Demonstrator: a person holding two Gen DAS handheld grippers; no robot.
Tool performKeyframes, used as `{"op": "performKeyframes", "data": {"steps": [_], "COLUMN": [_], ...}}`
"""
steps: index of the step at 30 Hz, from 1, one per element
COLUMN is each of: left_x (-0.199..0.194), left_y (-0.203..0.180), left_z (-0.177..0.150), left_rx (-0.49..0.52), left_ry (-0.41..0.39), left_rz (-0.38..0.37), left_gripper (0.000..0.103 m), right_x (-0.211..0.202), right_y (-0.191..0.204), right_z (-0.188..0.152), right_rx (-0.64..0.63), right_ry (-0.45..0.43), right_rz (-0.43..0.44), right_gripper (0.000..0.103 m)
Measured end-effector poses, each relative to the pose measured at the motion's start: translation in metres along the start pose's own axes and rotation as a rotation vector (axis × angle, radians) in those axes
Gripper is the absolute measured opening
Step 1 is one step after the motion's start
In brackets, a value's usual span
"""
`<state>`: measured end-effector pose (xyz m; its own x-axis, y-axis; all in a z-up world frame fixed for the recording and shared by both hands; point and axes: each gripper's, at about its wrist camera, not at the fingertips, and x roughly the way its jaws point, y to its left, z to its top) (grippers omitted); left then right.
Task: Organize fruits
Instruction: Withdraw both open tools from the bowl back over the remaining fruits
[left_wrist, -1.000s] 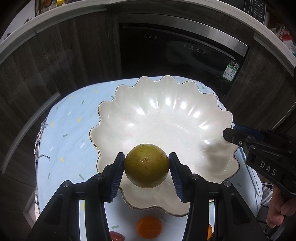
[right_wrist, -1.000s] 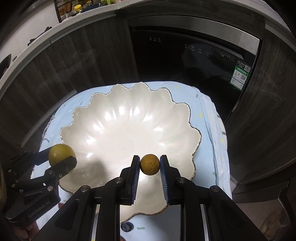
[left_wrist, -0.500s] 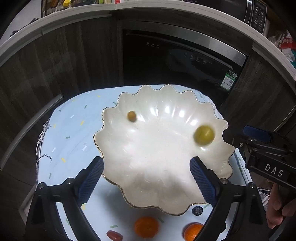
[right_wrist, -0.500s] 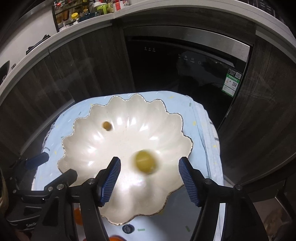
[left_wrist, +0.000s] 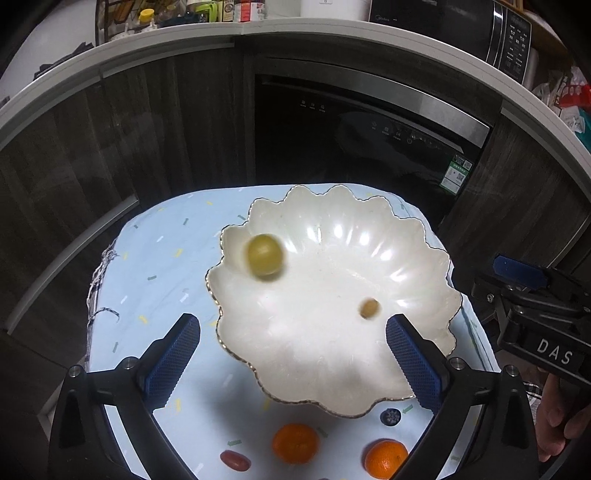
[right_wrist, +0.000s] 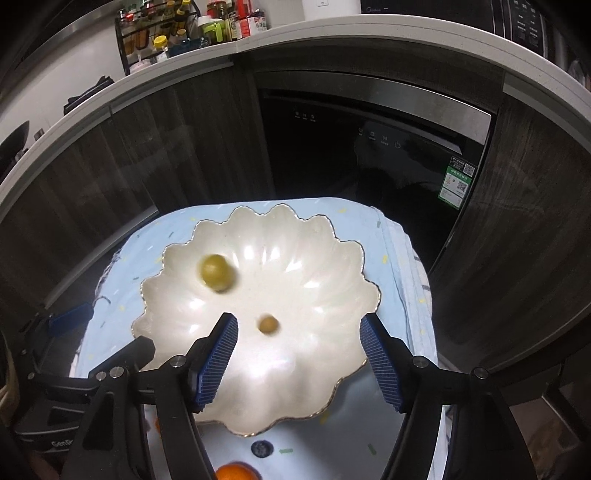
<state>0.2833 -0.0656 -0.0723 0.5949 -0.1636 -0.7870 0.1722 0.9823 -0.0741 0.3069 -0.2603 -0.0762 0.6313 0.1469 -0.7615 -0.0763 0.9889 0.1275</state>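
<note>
Jaws of both grippers wide, empty, green fruit (left_wrist: 264, 254) beyond them in bowl (left_wrist: 424, 236).

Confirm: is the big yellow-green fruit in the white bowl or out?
In. The yellow-green fruit lies inside the scalloped white bowl, near its rim, motion-blurred; the left hand-held gripper is open.

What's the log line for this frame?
left tongs: open | right tongs: open | green fruit, small brown fruit: in bowl, blurred

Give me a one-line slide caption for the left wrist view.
Open left gripper above scalloped white bowl holding two blurred yellow-green fruits; two oranges wait on the blue cloth.
</note>
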Motion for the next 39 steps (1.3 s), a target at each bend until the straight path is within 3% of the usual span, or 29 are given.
{"op": "performKeyframes", "data": {"steps": [19, 39], "left_x": [-0.037, -0.055], "left_y": [-0.012, -0.022], "left_z": [-0.010, -0.057], "left_rx": [0.021, 0.055], "left_ry": [-0.034, -0.018], "left_rz": [0.014, -0.003], "left_gripper": [0.103, 0.103], "right_x": [-0.037, -0.064], "right_y": [-0.003, -0.002], "right_z": [-0.016, -0.058], "right_rx": [0.010, 0.015], "right_ry": [-0.037, -0.026], "right_rz": [-0.014, -0.014], "right_gripper": [0.070, 0.070]}}
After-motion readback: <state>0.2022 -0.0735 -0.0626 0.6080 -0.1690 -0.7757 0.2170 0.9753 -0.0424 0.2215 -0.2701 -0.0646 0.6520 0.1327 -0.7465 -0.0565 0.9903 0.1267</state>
